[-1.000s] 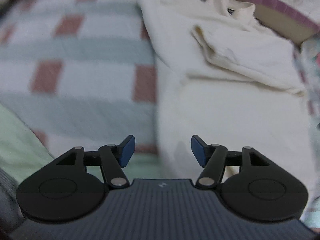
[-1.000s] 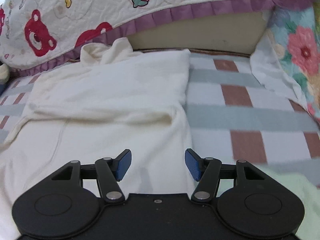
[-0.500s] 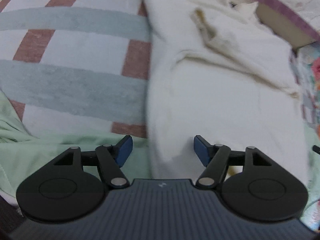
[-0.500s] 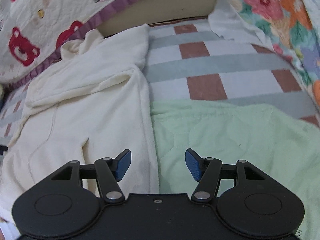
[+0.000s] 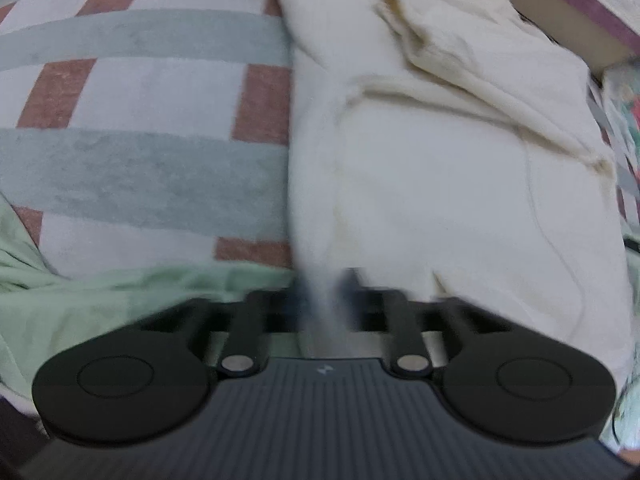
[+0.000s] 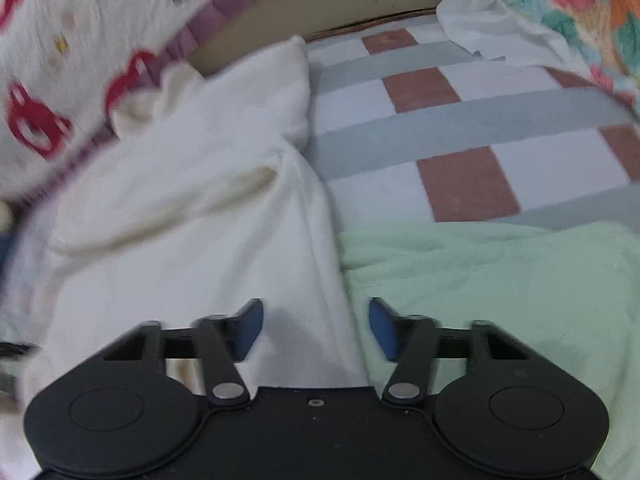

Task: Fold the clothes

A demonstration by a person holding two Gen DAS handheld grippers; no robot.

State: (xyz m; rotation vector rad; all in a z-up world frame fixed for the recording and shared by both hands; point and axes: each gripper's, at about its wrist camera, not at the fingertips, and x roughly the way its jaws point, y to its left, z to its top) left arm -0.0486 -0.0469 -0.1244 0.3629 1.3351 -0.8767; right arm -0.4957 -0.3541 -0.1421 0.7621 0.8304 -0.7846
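A cream long-sleeved garment (image 5: 440, 200) lies spread on the bed, collar at the far end and sleeves folded across its body. My left gripper (image 5: 326, 292) sits at its near left corner. Its jaws are closing, blurred, with the hem's cloth pinched between them. In the right wrist view the same garment (image 6: 180, 220) fills the left half. My right gripper (image 6: 316, 328) hovers over its near right edge. These jaws are closing too, but they still stand apart, with the cloth's edge lying between the blue pads (image 6: 252, 330), untouched.
A pale green blanket (image 6: 500, 288) lies under the garment's near end and also shows by the left gripper (image 5: 100, 300). Beneath is a checked bed cover (image 5: 140, 100). A bear-print quilt (image 6: 80, 20) and floral fabric (image 6: 580, 8) border the far side.
The left gripper's jaws have come together on the garment's near hem. The right gripper has dropped closer to the garment's right edge and rolled a little, its jaws still apart.
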